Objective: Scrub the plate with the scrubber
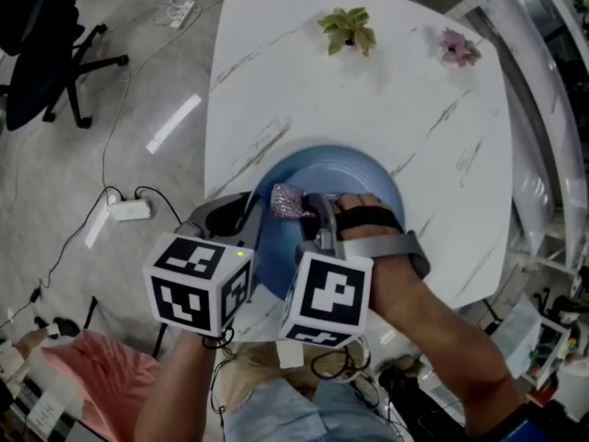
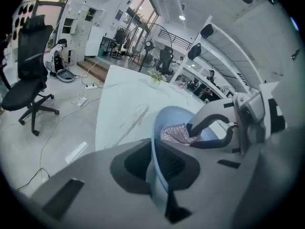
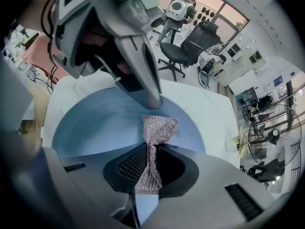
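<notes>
The plate (image 1: 354,168) is a plain blue dish with a smooth matte face. It sits at the near edge of the white marbled bench (image 1: 276,81), right in front of us. We see no food, suds or streaks on it, so the pictures give us nothing to tell scrubbed areas from unscrubbed ones.

The scrubber (image 3: 155,142) is a pinkish, glittery mesh pad, bunched at its middle like a bow. Its free end is fanned out against the plate's face near the left rim. The right claw (image 3: 150,168) is pinched tight on that bunched middle. The left claw (image 2: 157,168) is clamped across the plate's rim on the near left side, bracing the dish. We cannot tell whether that edge is lifted off the bench.

We judge the task to be in its working phase. The grasp and the bracing are done, and pad and plate are in contact. What is left is to carry the strokes over the wide bare face to the right and far side.

Well beyond the plate, a small green plant (image 1: 348,29) and a pink flower (image 1: 457,47) stand near the bench's far edge. An office chair (image 1: 46,44) is on the floor to the left.
</notes>
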`<state>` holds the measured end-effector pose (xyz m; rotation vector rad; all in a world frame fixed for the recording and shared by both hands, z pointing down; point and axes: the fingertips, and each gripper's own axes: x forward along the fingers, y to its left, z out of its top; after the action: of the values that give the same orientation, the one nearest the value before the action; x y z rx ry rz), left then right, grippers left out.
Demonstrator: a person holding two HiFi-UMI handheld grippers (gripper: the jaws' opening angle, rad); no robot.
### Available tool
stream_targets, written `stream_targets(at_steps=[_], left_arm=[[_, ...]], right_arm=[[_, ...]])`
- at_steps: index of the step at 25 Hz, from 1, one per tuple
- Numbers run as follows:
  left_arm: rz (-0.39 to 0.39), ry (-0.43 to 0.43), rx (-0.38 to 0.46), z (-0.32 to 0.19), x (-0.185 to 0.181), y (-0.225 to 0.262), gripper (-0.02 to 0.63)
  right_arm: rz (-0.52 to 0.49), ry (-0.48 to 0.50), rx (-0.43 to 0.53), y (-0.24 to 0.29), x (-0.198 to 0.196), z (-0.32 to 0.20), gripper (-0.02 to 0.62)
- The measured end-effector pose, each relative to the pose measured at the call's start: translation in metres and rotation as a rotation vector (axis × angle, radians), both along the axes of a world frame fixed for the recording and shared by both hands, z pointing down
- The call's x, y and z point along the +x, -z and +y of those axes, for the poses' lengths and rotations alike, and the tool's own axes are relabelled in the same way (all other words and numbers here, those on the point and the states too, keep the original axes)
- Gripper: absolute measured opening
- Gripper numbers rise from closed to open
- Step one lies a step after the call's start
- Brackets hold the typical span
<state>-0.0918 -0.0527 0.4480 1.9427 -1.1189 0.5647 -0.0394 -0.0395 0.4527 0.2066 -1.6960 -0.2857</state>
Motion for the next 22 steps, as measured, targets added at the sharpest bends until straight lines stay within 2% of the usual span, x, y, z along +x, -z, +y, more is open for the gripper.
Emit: stream_targets(at_steps=[5,12,17,22], left_arm=[[-0.001,0.002,0.005,-0.001,-0.001,0.0,0.021],[-0.009,0.005,0.01,0.0,-0.002,0.0,0.021],[-0.014,0.008,0.014,0.0,-0.002,0.0,0.021],[-0.014,0.005,0.014,-0.001,-0.002,-0.001,0.021]], right_arm=[[-0.035,0.051,-0.012,0.002,-0.007,0.028,0.074],[-0.052,0.096,-0.076,0.002,0.0,0.074,0.074],[-0.051,0.074,-0.126,0.001,0.016,0.091,0.074],[-0.045,0.01,-0.182,0.0,0.039,0.096,0.074]])
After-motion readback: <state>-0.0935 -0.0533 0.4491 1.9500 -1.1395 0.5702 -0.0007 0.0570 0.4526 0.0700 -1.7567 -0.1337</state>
